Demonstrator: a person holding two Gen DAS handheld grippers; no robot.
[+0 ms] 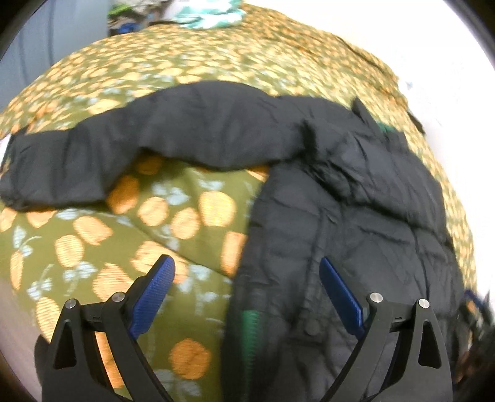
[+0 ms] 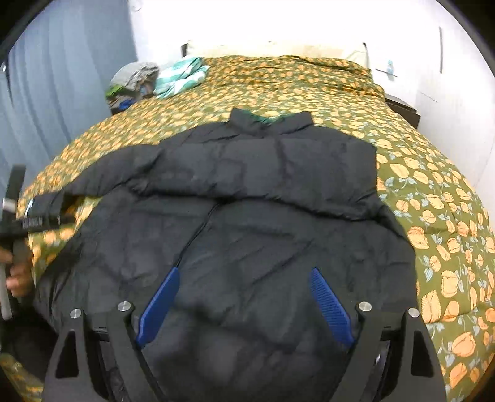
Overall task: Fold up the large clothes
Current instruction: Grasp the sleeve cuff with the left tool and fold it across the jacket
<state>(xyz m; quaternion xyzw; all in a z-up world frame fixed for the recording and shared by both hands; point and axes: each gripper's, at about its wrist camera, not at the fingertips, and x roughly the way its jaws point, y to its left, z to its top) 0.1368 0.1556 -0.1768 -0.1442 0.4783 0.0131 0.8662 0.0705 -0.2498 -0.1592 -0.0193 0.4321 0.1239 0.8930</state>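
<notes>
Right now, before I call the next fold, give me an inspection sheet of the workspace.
Surface: bed under a green quilt with orange flowers.
Job's things: black puffer jacket lying flat, collar away from the grippers, one sleeve stretched sideways.
Clutter: clothes pile and striped cloth at the bed's far corner.
Grippers: left gripper and right gripper both open, holding nothing.
Cables: nothing seen.
Surroundings: blue curtain, white wall.

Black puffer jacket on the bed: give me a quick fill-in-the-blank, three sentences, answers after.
1. The black puffer jacket lies on a bedspread printed with orange ____.
2. The pads of the right tongs are coloured ____.
3. Both the right tongs and the left tongs are ____, with nothing gripped.

Answers: flowers; blue; open
</notes>
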